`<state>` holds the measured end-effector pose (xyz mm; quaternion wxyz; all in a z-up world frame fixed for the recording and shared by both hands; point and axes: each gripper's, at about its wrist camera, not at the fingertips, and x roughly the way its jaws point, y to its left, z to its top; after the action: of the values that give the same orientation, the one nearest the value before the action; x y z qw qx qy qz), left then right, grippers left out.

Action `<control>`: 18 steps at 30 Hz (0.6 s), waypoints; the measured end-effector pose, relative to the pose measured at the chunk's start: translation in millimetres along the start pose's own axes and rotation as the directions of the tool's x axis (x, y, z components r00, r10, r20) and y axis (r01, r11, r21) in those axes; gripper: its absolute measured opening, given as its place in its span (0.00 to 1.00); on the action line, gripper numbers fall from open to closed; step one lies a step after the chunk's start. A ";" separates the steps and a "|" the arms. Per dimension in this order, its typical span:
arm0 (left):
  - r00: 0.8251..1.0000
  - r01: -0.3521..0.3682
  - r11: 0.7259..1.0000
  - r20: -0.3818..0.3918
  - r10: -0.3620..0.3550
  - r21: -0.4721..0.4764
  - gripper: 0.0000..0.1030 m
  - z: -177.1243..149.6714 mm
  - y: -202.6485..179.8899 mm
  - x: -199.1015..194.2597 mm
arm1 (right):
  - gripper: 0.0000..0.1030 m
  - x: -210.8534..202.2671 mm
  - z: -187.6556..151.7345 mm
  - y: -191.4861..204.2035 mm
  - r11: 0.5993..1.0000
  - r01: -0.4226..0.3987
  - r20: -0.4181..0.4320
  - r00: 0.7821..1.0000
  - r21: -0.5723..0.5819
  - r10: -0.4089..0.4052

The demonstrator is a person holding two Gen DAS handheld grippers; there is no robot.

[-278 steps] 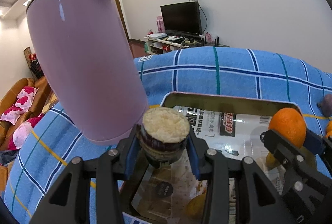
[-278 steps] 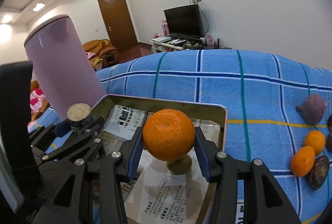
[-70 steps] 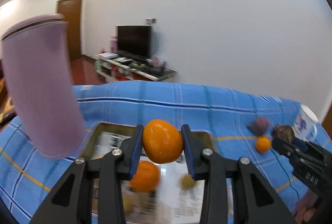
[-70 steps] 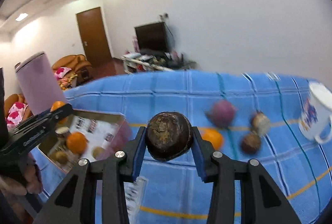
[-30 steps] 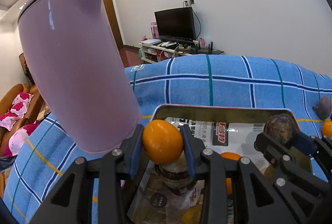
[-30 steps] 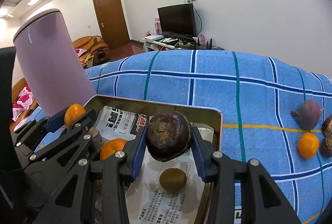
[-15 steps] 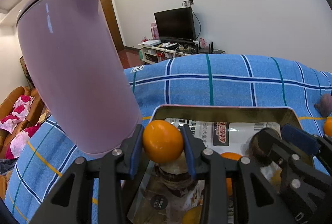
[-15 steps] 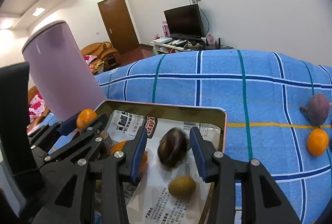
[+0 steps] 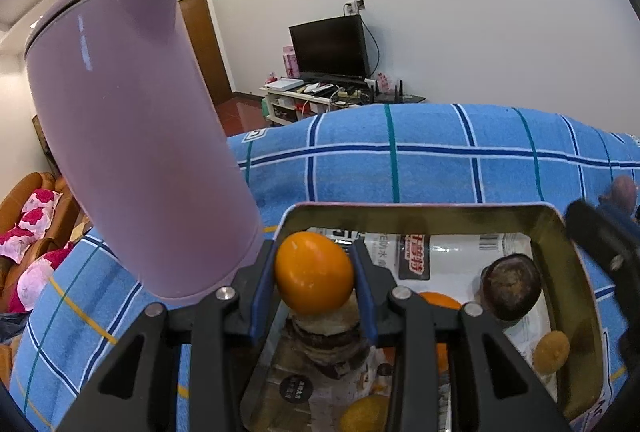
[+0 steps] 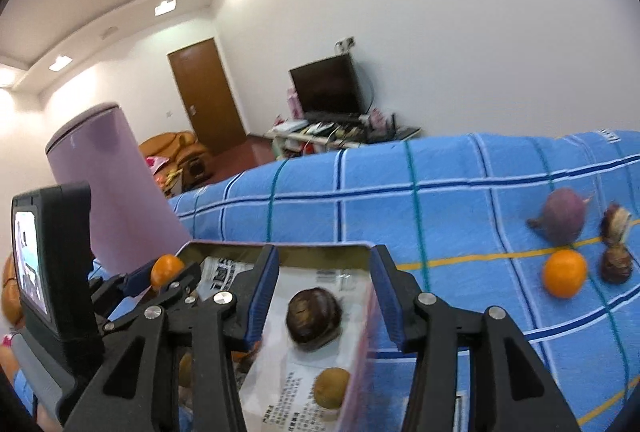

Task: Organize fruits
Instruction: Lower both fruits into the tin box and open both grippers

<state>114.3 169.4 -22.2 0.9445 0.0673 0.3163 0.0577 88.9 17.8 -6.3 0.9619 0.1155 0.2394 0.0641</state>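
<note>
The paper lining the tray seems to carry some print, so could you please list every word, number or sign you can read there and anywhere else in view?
Printed paper in the tray: black and red Chinese headlines and a barcode, too small and distorted to read.
Blue cloth, far edge: a small white label with letters, blurred.
Small screen on the left tool: a picture only, no readable text.
Nothing else bears writing.

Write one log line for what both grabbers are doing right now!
left gripper: shut on orange, above tray | right gripper: jaws just opening, empty | dark fruit: lying in tray

Both views close over tray point(image 9: 560, 228).
</note>
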 end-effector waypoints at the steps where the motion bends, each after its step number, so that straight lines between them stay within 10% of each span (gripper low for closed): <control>1: 1.000 -0.006 1.000 0.001 0.006 -0.003 0.40 0.1 0.4 -0.5 | 0.51 -1.7 0.3 -0.1 1.000 0.005 0.008 1.000 0.000 -0.005; 3: 1.000 -0.011 1.000 0.003 0.011 -0.013 0.51 0.7 1.2 -1.4 | 0.70 -5.5 0.3 -0.1 1.000 0.031 0.030 0.999 0.001 -0.031; 6: 0.999 -0.019 0.999 0.027 0.020 -0.038 0.73 1.5 3.9 -5.3 | 0.71 -12.5 1.4 -0.8 0.999 0.053 0.072 0.996 0.001 -0.053; 18: 0.987 -0.024 0.994 0.157 0.042 -0.110 1.00 4.7 8.0 -31.1 | 0.77 -36.1 5.1 -9.1 0.966 0.257 0.221 0.943 -0.003 -0.250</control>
<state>92.0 172.1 1.2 0.9679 0.0260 0.2352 0.0847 60.2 1.7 12.0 0.9843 0.0748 0.1438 -0.0695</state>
